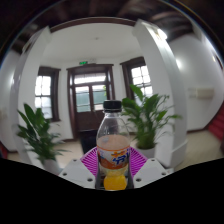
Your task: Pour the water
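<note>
While upright, bottle sits btwn gripper fingers, prob. clamped by both pads.

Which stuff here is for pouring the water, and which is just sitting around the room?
For the job:
- clear plastic bottle with black cap and orange label, gripped between the fingers
- gripper

Just around:
- leafy green potted plant on one side
- leafy green potted plant on the other side
- dark wooden door beyond

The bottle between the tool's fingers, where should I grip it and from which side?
Grip the bottle at its labelled midsection, coming straight on from the tool's side. It stands upright, round and straight-walled there, already between the pink pads, below the narrowing neck and dark cap.
</note>
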Motion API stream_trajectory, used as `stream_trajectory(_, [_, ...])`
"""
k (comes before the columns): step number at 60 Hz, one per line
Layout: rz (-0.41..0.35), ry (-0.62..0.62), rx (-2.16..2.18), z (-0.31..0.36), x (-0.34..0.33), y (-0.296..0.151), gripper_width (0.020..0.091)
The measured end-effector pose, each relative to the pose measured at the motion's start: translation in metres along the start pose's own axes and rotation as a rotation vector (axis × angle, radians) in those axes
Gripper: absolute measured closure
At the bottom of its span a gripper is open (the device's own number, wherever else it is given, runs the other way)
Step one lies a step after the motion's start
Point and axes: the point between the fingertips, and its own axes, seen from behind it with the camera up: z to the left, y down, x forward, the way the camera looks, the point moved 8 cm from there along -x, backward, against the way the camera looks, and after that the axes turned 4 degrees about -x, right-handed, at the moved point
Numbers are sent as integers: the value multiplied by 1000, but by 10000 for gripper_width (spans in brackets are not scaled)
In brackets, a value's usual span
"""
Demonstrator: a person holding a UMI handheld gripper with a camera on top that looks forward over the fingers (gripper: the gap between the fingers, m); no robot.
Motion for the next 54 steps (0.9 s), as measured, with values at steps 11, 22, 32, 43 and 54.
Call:
stream_trajectory(11, [44,198,-134,-86,9,30,731])
stream_trajectory(22, [147,282,-76,-153,22,101,730])
stream_trajectory(32, [217,282,-53,-179,41,163,731])
stream_trajectory(43, [166,252,-41,-179,42,180,720])
stream_trajectory(54, [173,234,-74,-174,42,181,650])
